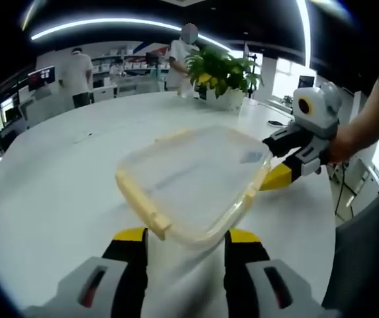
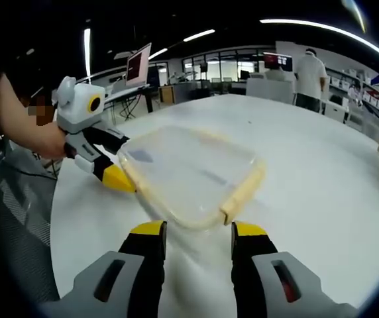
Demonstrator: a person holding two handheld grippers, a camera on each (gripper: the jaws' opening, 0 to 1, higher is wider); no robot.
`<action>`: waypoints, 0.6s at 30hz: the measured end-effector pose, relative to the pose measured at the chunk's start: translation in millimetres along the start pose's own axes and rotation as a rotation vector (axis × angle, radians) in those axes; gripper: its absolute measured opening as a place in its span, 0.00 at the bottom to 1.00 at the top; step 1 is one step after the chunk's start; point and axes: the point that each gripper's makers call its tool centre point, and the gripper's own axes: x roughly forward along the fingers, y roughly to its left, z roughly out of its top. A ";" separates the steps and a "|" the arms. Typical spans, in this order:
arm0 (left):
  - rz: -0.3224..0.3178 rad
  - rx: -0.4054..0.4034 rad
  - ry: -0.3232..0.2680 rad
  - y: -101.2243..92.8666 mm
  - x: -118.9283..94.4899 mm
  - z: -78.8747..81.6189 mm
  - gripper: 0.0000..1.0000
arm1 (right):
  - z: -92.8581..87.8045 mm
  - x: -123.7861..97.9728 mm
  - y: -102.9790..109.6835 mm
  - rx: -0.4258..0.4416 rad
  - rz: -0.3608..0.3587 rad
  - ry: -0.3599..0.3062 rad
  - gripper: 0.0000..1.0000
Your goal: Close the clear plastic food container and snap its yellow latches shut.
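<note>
We see the clear container (image 1: 193, 182) on the white desk (image 1: 57, 172), lid on, between our two tools. Left tool (image 1: 184, 240): jaws apart, just short of the container's near corner, not gripping. Right tool (image 2: 195, 232): jaws also apart, near the opposite corner. In the left gripper view the right tool sits at the container's far edge, by a yellow latch (image 1: 140, 195). Potted plant (image 1: 222, 73) behind.

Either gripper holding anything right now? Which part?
Both grippers close on the clear container: left gripper at one edge, right gripper at the opposite edge. Whether the jaws actually clamp it cannot be told.
</note>
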 end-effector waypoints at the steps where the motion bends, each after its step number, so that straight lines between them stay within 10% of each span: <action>1: 0.003 -0.004 0.001 3.3 -1.5 -0.5 0.41 | 1.7 3.1 1.6 0.000 0.000 0.004 0.36; 18: 0.009 -0.014 0.012 47.4 -8.3 -6.2 0.42 | 22.5 39.8 15.9 0.029 -0.048 0.003 0.36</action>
